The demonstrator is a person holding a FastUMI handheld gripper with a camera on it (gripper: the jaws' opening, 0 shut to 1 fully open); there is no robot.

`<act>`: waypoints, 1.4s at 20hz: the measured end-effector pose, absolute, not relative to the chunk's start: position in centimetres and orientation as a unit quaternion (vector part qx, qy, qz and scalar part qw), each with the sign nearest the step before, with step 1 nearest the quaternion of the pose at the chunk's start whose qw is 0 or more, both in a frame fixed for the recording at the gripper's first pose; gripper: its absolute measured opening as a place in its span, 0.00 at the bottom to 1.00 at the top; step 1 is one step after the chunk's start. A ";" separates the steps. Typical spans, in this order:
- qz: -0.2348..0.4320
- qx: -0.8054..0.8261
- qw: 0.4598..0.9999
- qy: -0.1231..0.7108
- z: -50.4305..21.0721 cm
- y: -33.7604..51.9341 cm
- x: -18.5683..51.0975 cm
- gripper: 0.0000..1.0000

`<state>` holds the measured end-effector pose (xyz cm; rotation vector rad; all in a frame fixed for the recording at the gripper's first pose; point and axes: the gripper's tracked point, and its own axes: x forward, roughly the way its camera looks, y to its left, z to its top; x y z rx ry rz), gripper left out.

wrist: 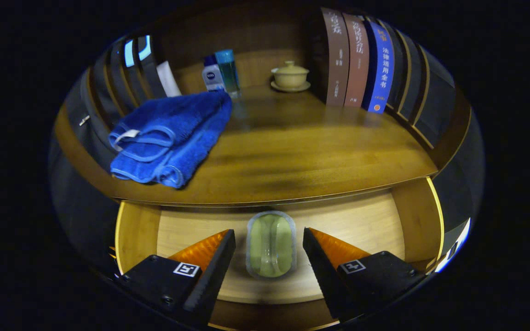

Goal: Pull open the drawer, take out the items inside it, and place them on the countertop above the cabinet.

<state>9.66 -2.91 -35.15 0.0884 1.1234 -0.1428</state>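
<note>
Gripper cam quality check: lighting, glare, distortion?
Gripper view: strong fisheye bend, the countertop edge curves; the open drawer is lit brighter than the dim shelf back; soft sheen on the countertop near the bottles; the soap box lies sharp between the open gripper fingers.

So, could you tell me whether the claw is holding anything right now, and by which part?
Nothing is held. The claw is open, its fingers on either side of the clear green-tinted container lying in the open drawer, with a gap on each side.
</note>
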 end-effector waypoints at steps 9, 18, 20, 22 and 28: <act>-0.066 0.004 0.779 0.623 -39.5 -3.3 8.4 0.56; -0.052 0.000 0.775 0.629 -39.5 -2.7 8.3 0.21; -0.046 0.010 0.783 0.621 -38.7 -2.2 7.7 0.21; -0.042 0.020 0.796 0.604 -37.0 -1.9 7.0 0.21; -0.026 0.030 0.851 0.524 -29.5 -1.0 5.2 0.21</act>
